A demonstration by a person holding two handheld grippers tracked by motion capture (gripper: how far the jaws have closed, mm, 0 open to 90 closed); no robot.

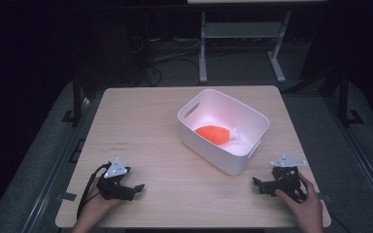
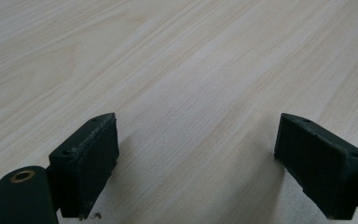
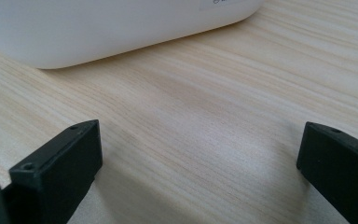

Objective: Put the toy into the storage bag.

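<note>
Both grippers, left point(image 1: 135, 188) and right point(image 1: 258, 184), rested on the pale wooden table point(image 1: 150, 126) with jaws spread, holding nothing. The orange plush drumstick point(image 1: 217, 133) lay inside the white plastic bin point(image 1: 245, 154); judging by this, the next move would call for reaching into it

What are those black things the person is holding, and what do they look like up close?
They are two hand-held grippers. The left gripper and the right gripper are both black, each with two blocky, flat-faced jaws and a grey three-cornered plate on top. A black cable trails from the left one. Its own view shows a brass-coloured ring by one jaw. The forearms are bare, with no sleeves.
</note>
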